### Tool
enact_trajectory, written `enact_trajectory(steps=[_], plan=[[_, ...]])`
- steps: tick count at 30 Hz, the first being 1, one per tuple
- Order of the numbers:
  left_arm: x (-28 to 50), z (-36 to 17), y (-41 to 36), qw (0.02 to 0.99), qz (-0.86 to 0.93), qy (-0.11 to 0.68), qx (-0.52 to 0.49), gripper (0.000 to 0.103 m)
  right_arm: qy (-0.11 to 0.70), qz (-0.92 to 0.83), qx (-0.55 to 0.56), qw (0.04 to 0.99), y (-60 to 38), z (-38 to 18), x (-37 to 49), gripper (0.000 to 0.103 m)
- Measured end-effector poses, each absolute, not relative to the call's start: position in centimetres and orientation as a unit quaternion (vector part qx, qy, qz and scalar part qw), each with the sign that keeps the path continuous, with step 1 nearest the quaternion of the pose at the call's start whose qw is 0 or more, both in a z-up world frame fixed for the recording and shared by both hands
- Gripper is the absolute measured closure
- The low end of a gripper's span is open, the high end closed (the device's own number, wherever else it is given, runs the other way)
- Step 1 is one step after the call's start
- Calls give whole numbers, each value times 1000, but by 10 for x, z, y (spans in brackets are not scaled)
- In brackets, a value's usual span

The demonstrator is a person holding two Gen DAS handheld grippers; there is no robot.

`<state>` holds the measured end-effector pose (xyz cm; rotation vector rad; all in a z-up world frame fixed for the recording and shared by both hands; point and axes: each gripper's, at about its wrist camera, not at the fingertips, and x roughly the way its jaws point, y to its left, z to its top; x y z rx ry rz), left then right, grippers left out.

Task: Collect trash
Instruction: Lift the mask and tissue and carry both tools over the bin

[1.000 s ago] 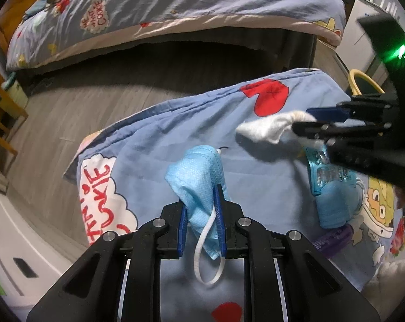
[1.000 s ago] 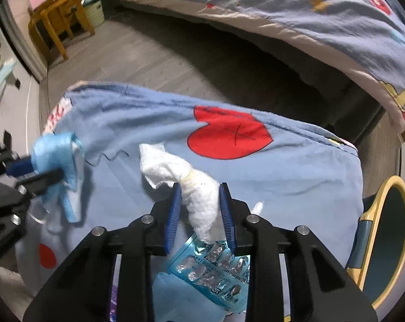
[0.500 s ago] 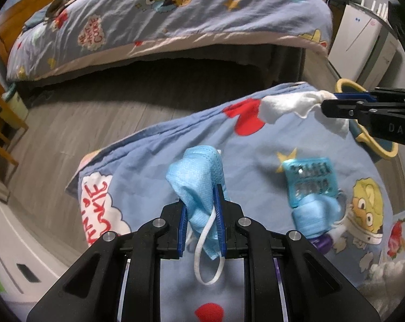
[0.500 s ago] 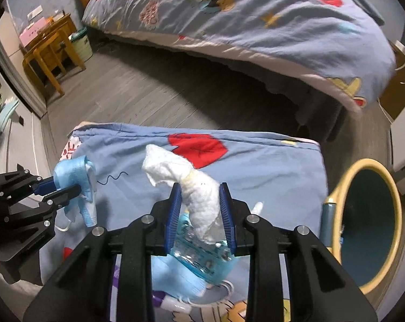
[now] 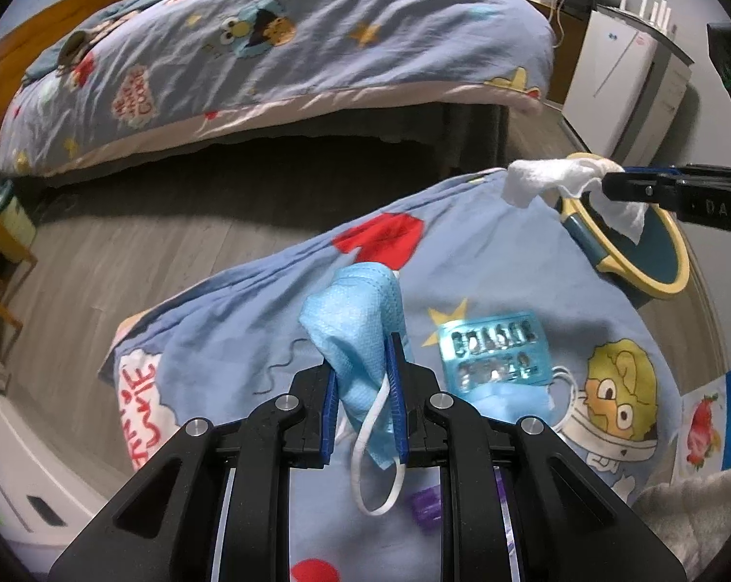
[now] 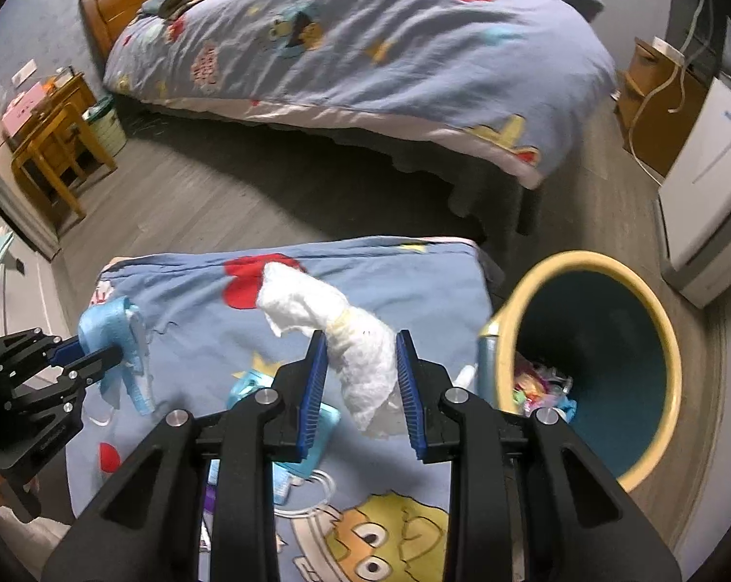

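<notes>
My left gripper (image 5: 363, 373) is shut on a crumpled blue face mask (image 5: 356, 320) whose white ear loop (image 5: 373, 475) dangles below. It hangs above a blue cartoon-print cloth (image 5: 249, 320). My right gripper (image 6: 358, 378) is shut on a wadded white tissue (image 6: 336, 320), held above the cloth's right side beside a yellow-rimmed trash bin (image 6: 608, 368). In the left wrist view that tissue (image 5: 549, 179) shows in front of the bin (image 5: 656, 252). On the cloth lie a blue blister pack (image 5: 494, 351) and another blue mask (image 5: 511, 402).
A bed with a cartoon quilt (image 6: 365, 39) stands behind, across grey wood floor (image 6: 220, 194). A white appliance (image 6: 705, 184) is at the right. Wooden stools (image 6: 55, 145) stand at the left. The bin holds colourful wrappers (image 6: 540, 383). A purple item (image 5: 426, 507) lies on the cloth.
Both grippers rose with their loads. The right one carried the tissue rightward, from over the cloth's middle to beside the bin, which now shows fully.
</notes>
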<state>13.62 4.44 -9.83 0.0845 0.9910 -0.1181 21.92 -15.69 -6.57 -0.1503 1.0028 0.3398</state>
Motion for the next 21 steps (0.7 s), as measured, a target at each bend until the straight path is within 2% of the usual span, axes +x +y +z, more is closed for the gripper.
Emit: enact_trajectory(steps=[21], plan=[[150,-112,-43,869,-100,478,83,84,463,103,4,880,-272,-59,237,75]])
